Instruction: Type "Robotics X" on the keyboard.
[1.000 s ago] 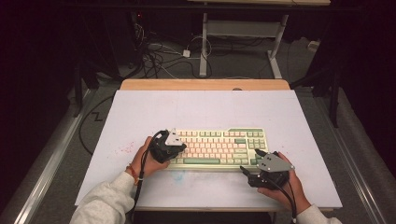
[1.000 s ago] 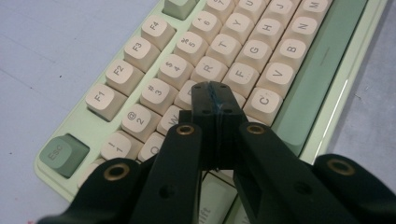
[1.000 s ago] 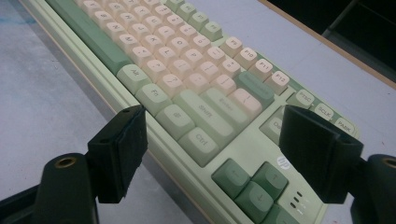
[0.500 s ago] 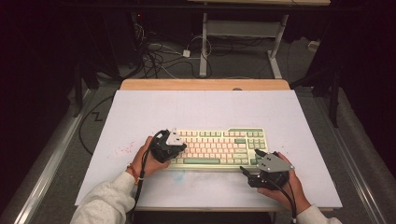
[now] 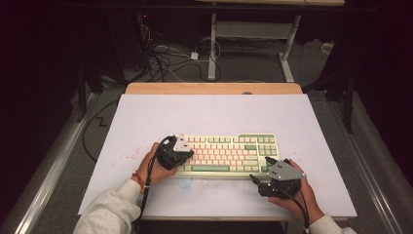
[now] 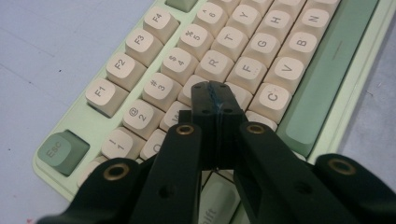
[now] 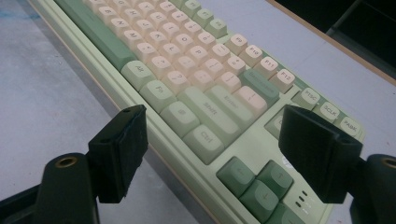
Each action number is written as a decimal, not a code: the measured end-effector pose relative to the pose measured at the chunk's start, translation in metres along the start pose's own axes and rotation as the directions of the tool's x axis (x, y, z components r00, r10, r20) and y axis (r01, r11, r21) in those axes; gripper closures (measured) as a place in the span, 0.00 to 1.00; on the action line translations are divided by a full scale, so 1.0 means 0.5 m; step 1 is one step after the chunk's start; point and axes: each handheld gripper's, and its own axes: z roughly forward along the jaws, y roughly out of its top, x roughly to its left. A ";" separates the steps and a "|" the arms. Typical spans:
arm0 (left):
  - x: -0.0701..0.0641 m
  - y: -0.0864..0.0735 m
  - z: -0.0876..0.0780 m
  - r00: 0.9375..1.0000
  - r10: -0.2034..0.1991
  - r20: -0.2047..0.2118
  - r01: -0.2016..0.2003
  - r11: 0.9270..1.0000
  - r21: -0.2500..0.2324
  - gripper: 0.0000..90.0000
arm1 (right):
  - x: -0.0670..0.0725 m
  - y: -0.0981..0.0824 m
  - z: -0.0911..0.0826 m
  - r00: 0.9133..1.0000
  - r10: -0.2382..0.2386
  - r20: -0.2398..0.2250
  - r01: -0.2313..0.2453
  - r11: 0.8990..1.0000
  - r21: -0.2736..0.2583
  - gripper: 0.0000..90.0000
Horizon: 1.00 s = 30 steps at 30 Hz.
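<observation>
Left gripper (image 6: 215, 93) pressed together over keyboard (image 6: 299, 102) near "C"; right gripper (image 7: 212, 154) spread by "Ctrl", "Shift".

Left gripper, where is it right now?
In the high view, the left gripper sits shut over the keyboard's left end, above the letter keys.

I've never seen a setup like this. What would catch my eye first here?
Most striking is the cream-and-green keyboard lying near the front of the pale table. The left gripper hangs over its left end with jaws shut, tips above the letter keys near C and F. The right gripper sits at the keyboard's right corner, jaws wide open beside the arrow keys.
</observation>
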 end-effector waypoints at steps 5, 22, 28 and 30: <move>-0.004 0.004 -0.008 1.000 0.015 -0.010 -0.015 1.000 -0.010 0.97 | -0.001 0.000 -0.001 1.000 0.003 0.002 -0.003 1.000 0.000 0.27; -0.037 0.021 -0.038 0.999 0.048 0.022 -0.047 0.997 -0.068 0.97 | -0.004 -0.002 -0.003 1.000 0.007 0.003 -0.007 1.000 -0.005 0.27; -0.052 0.026 -0.037 0.997 0.065 0.039 -0.062 0.996 -0.070 0.97 | -0.006 -0.002 -0.003 1.000 0.009 0.006 -0.009 1.000 -0.003 0.27; -0.056 0.027 -0.035 0.996 0.073 0.048 -0.069 0.995 -0.069 0.97 | -0.005 -0.002 -0.003 1.000 0.008 0.006 -0.008 1.000 -0.004 0.27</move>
